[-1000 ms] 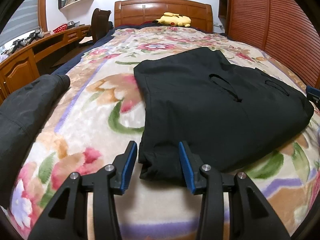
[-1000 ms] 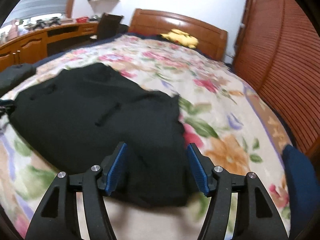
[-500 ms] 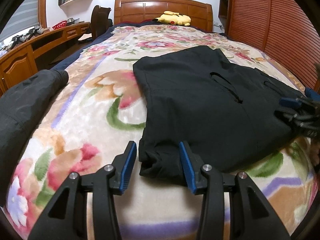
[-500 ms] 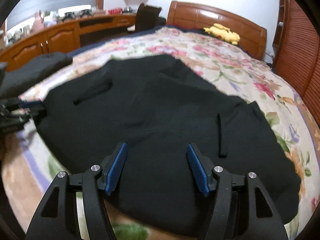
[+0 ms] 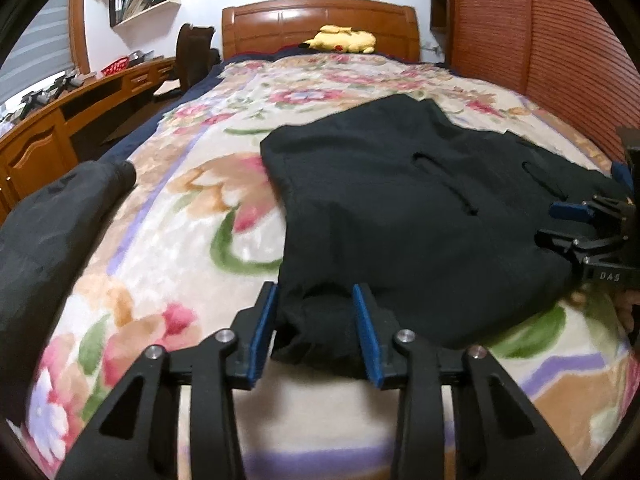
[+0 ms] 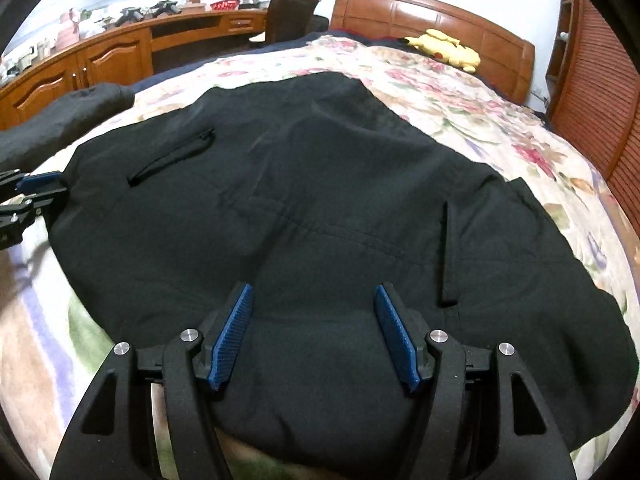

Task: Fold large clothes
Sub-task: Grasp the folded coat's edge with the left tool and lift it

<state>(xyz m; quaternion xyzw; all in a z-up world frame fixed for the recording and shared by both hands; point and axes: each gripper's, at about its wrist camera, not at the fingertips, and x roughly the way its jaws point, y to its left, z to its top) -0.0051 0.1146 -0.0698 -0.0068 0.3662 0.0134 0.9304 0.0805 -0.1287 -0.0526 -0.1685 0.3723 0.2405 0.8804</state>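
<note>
A black jacket (image 5: 400, 200) (image 6: 320, 160) lies spread flat on the flowered bedspread (image 5: 180, 208), two zip pockets facing up. My left gripper (image 5: 314, 300) sits at the jacket's near left corner. Its jaws are closing, and the bunched corner fills the gap between the blue pads (image 5: 264, 328) without being squeezed flat. My right gripper (image 6: 313, 292) stands open low over the jacket's near hem, black cloth showing under and between its fingers. Each gripper appears in the other's view: the right gripper (image 5: 576, 224) at the jacket's right side, the left gripper (image 6: 24, 196) at its left side.
A second dark garment (image 5: 52, 220) (image 6: 60, 120) lies at the bed's left edge. A yellow plush toy (image 5: 340, 40) rests by the wooden headboard (image 5: 280, 24). A wooden desk (image 5: 40, 152) and a chair (image 5: 196, 56) stand to the left, slatted wardrobe doors (image 5: 540, 40) to the right.
The left jaws have narrowed around the jacket's corner. The right gripper swung in from the jacket's right edge and sank low over its near hem, coming into the left view.
</note>
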